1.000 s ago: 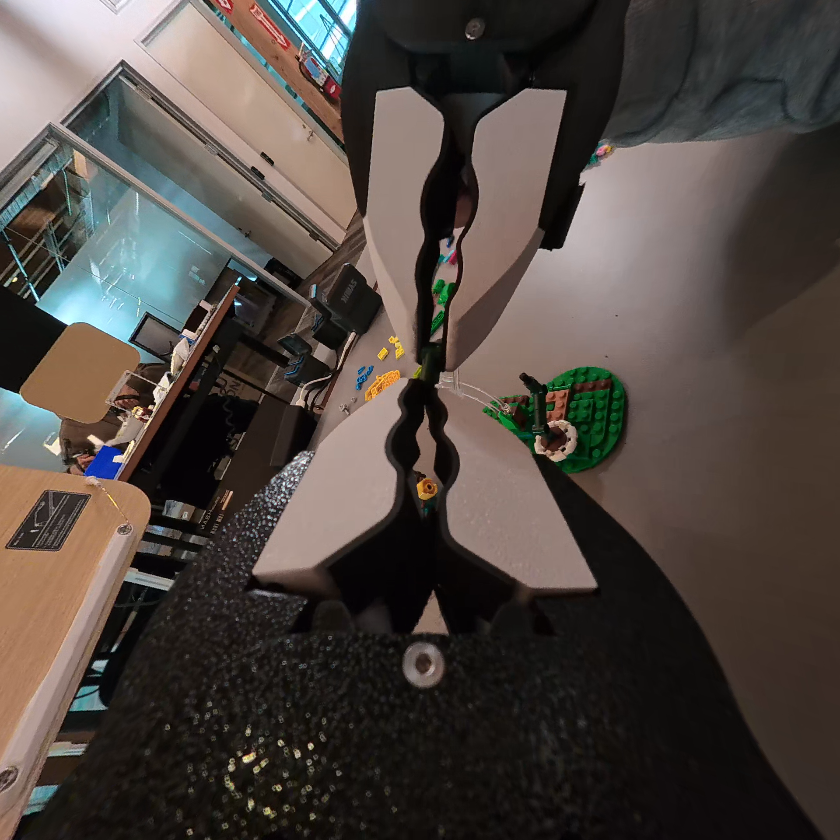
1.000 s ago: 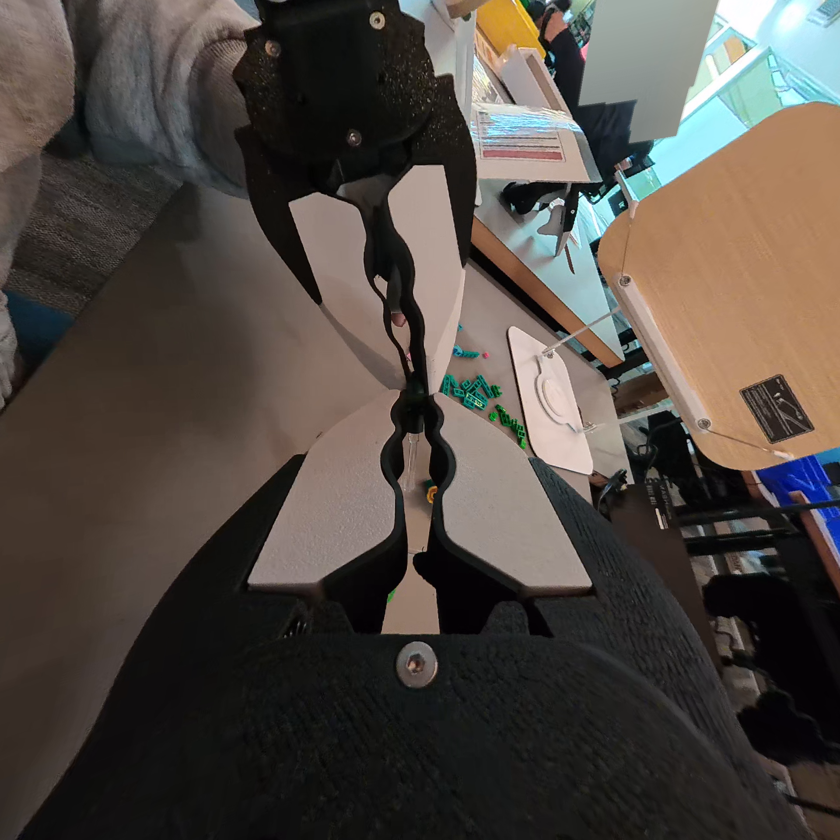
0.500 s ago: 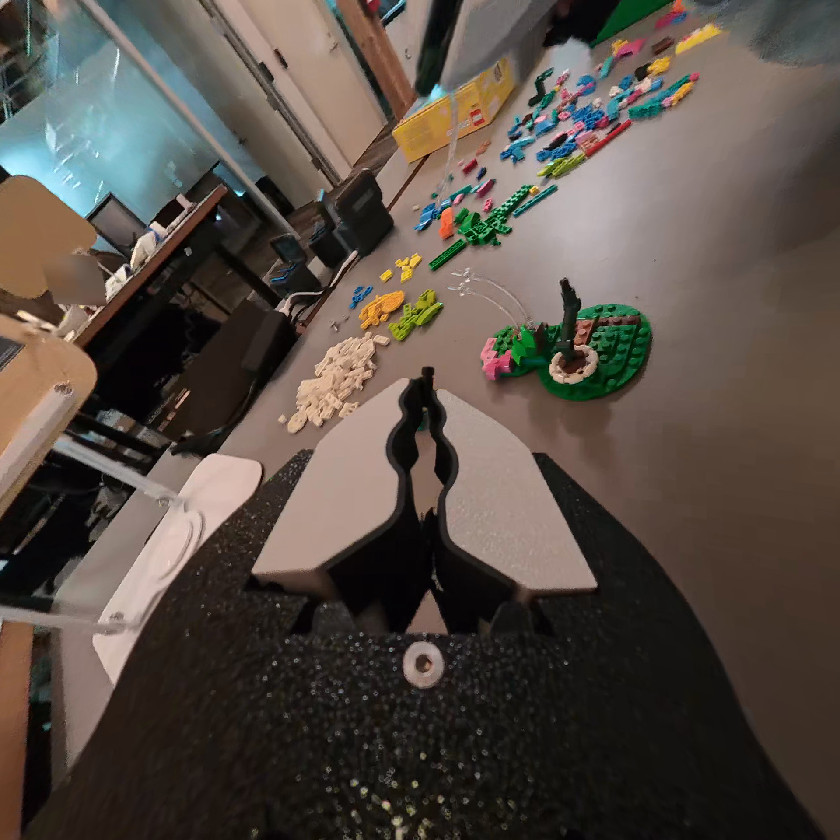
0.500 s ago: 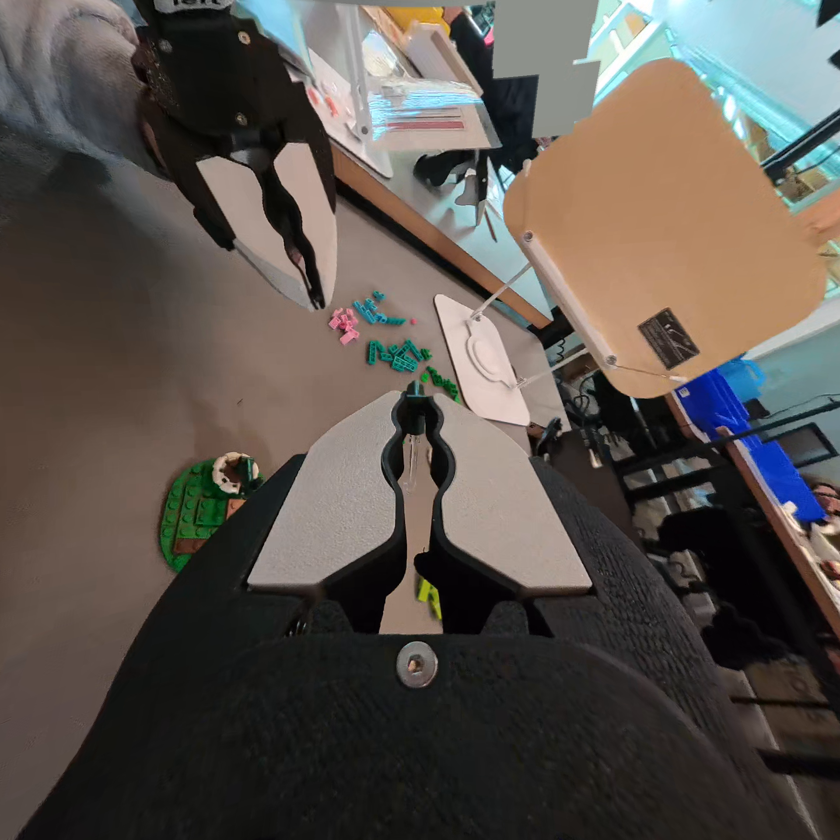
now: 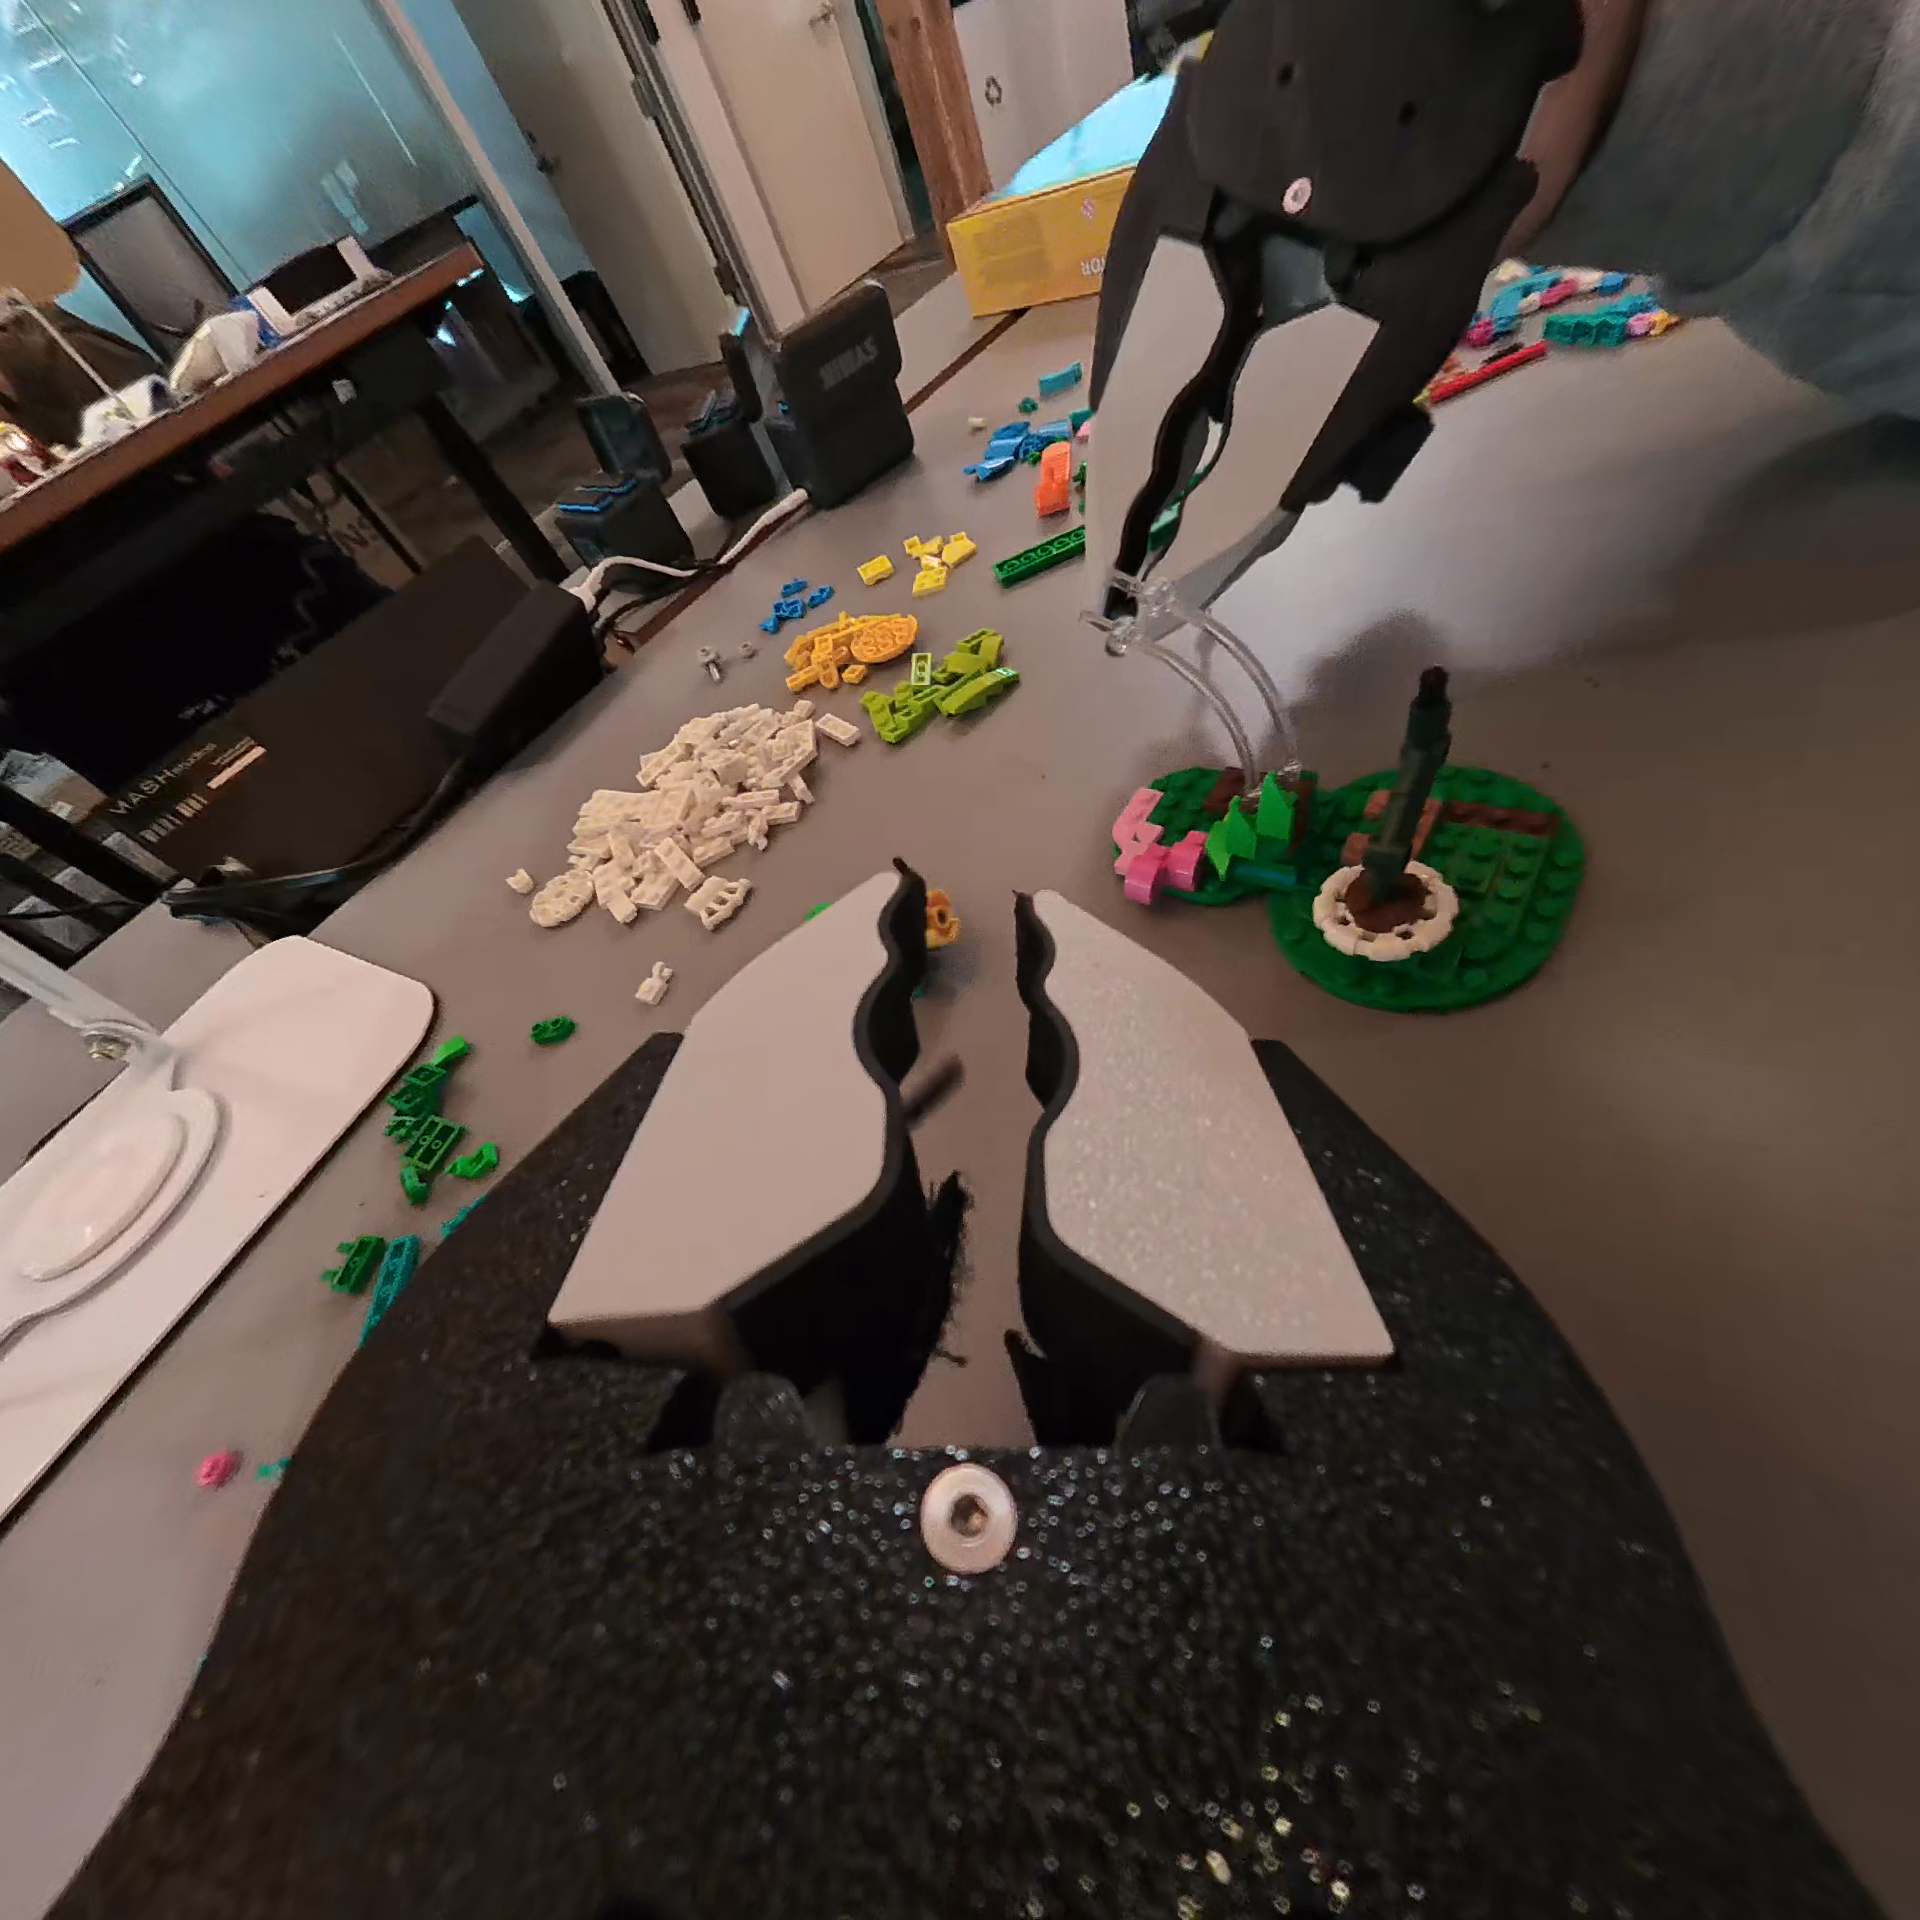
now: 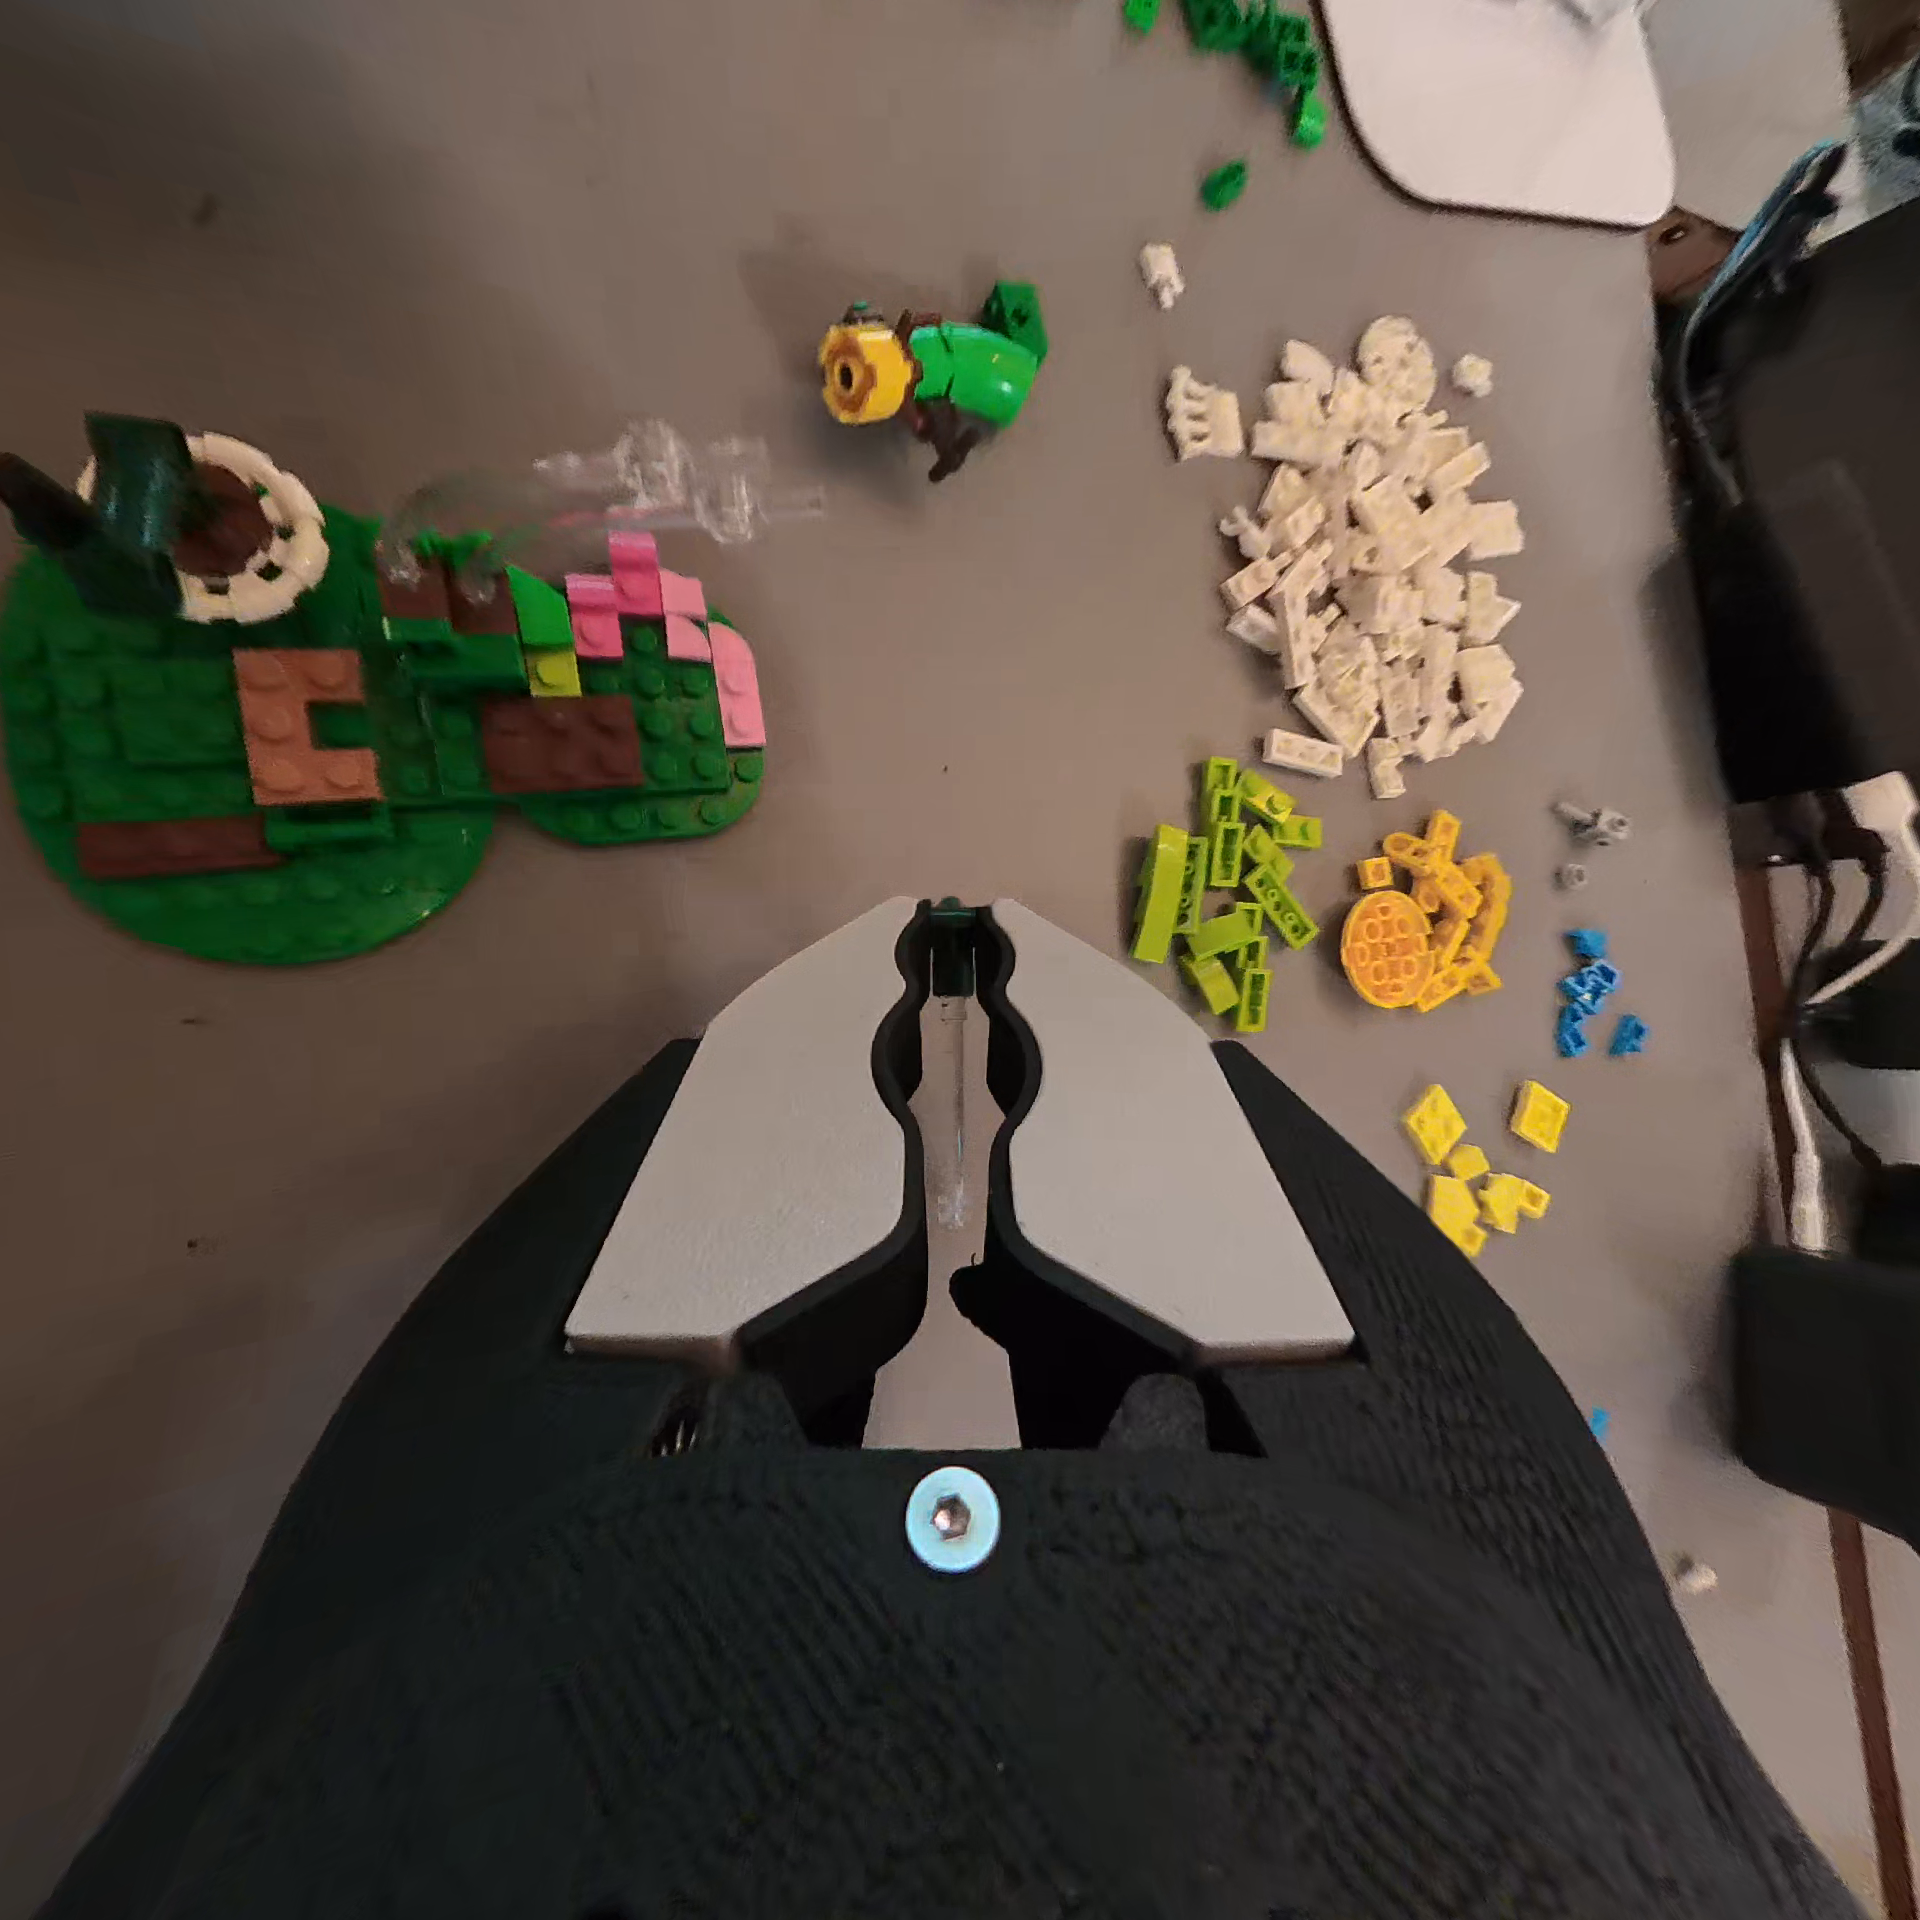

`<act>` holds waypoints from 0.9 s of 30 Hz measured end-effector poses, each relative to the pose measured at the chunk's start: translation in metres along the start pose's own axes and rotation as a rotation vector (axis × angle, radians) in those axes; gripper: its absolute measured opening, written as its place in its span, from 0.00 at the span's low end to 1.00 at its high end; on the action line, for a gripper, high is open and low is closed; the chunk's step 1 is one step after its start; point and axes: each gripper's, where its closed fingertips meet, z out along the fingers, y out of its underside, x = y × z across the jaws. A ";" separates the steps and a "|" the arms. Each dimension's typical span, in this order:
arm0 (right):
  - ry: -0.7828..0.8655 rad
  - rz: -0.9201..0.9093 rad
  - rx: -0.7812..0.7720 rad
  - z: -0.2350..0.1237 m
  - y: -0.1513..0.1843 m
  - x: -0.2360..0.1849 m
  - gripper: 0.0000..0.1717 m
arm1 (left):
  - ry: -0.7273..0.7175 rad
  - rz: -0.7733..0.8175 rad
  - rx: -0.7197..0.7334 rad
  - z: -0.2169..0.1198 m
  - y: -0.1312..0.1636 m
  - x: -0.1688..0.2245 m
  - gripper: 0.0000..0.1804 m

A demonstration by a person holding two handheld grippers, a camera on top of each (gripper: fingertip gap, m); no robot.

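Note:
My left gripper [image 5: 966, 899] is open just above the grey table; nothing is pressed between its pads. A small yellow flower piece [image 5: 940, 920] lies on the table just past its left fingertip. The right wrist view shows it as a yellow flower on a green body [image 6: 925, 374]. My right gripper [image 6: 948, 912] is shut on a thin clear rod with a dark green end [image 6: 948, 961]. It points down at the table beside the green brick base [image 6: 208, 831]. In the left wrist view its tips [image 5: 1127, 613] are close to the top of the clear arcs [image 5: 1226, 686] standing on that base [image 5: 1455, 935].
A dark green stem [image 5: 1413, 800] stands in a white ring on the base. Piles of white [image 6: 1371, 582], lime [image 6: 1226, 914] and orange-yellow [image 6: 1423, 935] bricks lie to the right. A white flat plate [image 5: 208, 1091] and green bits lie at left. A yellow box [image 5: 1039, 260] stands far back. The tips of one gripper are about 15 cm away from the tips of the other. My left tips are roughly 8 cm from the small yellow flower piece [image 5: 940, 920]. My right wrist view [image 6: 845, 375] looks at it from another angle.
The two grippers met tip to tip, then drew apart. My left gripper came down towards the table and opened. My right gripper turned down over the table, still shut on the clear rod.

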 end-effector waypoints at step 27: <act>0.184 -0.206 0.501 -0.109 -0.087 -0.024 0.15 | -0.656 1.156 0.198 -0.029 -0.113 0.018 0.01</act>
